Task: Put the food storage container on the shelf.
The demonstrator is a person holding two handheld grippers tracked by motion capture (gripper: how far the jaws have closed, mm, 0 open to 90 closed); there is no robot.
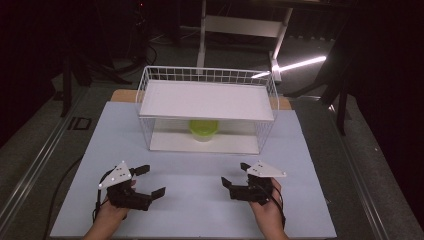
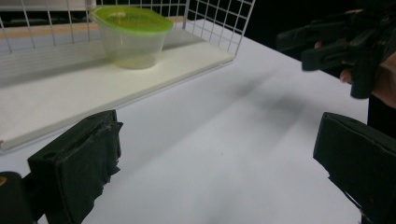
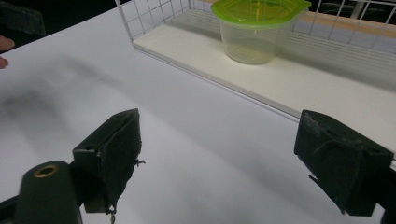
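- While both grippers hang low over the near half of the white table (image 1: 195,200), the green-lidded container (image 1: 203,129) sits well away from them, on the bottom board of the white wire basket (image 1: 150,85) at the far middle of the table
- From above, the left gripper (image 1: 150,181) is at the near left, a person's hand (image 1: 111,216) wrapped round its back; its two black jaws stand spread wide with bare table between them, gripping nothing
- Its grey three-cornered plate (image 1: 116,175) tilts toward the left edge
- Over on the near right, the right gripper (image 1: 235,175) is likewise released, jaws parted and empty, held by the other hand (image 1: 265,212)
- Both grippers point toward the basket's open front, and they are well apart from one another
- Seen along the left gripper (image 2: 215,158) in its own view, the container (image 2: 132,37) stands upright on the pale bottom board (image 2: 56,93), clear-walled with its lime lid (image 2: 133,18) shut on top; wire mesh rises behind it
- That same view catches the right gripper (image 2: 327,46) farther off at the upper right, above the table
- Looking along the right gripper (image 3: 219,154) in its own view, the container (image 3: 254,37) is up ahead on the board (image 3: 289,79), set back from the board's front edge
- A flat white shelf (image 1: 207,100) spans the top of the basket, directly over the container, so from above just its front part peeks out below
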